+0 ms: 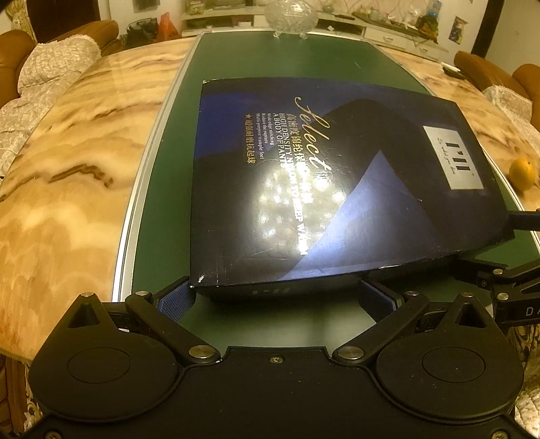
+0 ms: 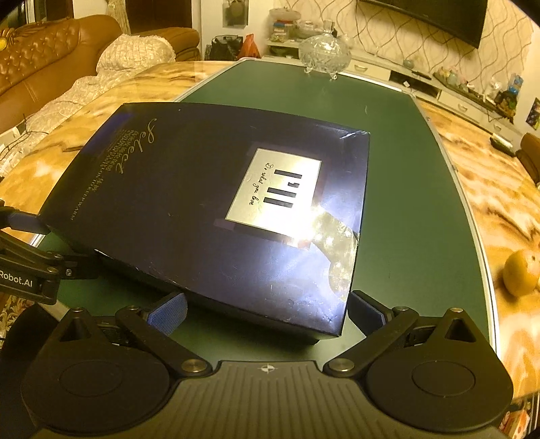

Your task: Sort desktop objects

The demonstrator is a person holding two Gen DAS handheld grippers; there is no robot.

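A large, flat dark-blue box with gold lettering and a silver label lies on the green mat. My left gripper is open wide at the box's near edge, with its blue-padded fingers set to either side of the near left part. My right gripper is also open wide, and the box's near right corner sits between its fingers. Each gripper shows at the edge of the other's view, close beside the box. Whether any pad touches the box is unclear.
The mat lies on a marble-patterned table. A glass footed bowl stands at the mat's far end. An orange fruit rests on the marble to the right. A dark remote lies further back.
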